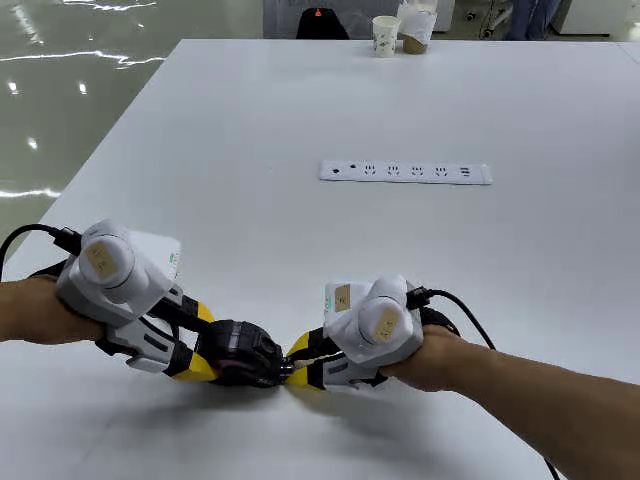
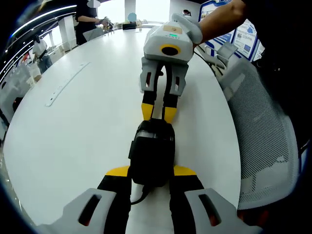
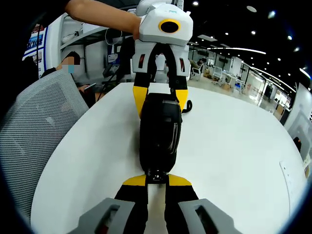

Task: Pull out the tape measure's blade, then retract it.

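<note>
Both handheld grippers meet nose to nose at the near edge of the white table [image 1: 300, 120], with the black tape measure [image 1: 240, 352] caught between them. On the left, the left gripper [image 1: 203, 340] has its yellow-tipped jaws pressed against the two sides of the case, holding it just above the tabletop; from its own camera the case [image 2: 152, 156] sits squarely between the yellow pads. Facing it, the right gripper [image 1: 300, 362] has its jaws drawn close together, pinching the small metal end hook [image 3: 156, 174] where it pokes out of the case's mouth. Almost no blade is out, as the right gripper's tips sit just beside the case. In the right gripper view the tape measure [image 3: 158, 131] stands on edge, running straight from one pair of jaws to the other. Bare forearms come in from either side. Farther back on the table lies a white power strip [image 1: 405, 172], and at the far edge stands a paper cup [image 1: 385, 35]. A grey mesh chair [image 2: 263, 126] stands beside the table.
</note>
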A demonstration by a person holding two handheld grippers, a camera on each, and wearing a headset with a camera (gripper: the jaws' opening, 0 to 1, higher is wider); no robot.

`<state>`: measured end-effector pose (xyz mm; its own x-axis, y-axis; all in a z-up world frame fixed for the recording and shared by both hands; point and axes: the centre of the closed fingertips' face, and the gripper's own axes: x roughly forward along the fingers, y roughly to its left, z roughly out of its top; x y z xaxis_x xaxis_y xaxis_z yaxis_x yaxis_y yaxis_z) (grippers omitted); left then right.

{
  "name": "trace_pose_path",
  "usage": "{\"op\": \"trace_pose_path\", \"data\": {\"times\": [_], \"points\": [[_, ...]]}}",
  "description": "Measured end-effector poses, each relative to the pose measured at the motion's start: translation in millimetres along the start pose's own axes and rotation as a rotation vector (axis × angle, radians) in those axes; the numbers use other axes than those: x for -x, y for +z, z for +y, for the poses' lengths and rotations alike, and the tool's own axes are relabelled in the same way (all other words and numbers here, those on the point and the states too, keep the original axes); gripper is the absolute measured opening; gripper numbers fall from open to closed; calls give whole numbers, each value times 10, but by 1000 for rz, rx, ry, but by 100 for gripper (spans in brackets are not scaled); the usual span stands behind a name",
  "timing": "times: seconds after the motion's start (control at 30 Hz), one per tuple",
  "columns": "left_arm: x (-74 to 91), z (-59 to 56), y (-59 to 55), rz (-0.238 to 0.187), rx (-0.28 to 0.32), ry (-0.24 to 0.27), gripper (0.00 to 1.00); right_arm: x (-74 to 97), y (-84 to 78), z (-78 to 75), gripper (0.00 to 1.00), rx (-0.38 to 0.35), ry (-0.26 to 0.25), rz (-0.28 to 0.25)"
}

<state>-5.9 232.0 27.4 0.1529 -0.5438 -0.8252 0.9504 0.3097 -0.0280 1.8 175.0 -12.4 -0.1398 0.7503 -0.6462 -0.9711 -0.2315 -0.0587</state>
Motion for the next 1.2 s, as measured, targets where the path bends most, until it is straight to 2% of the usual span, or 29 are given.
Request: {"op": "trace_pose_path", "data": {"times": [0.77, 1.2], "points": [[-4, 5, 9, -3, 12, -4, 23, 151, -157, -3, 8, -2, -3, 21], [-4, 7, 10, 0, 13, -9, 23, 291, -280, -1, 8, -12, -10, 34]]}}
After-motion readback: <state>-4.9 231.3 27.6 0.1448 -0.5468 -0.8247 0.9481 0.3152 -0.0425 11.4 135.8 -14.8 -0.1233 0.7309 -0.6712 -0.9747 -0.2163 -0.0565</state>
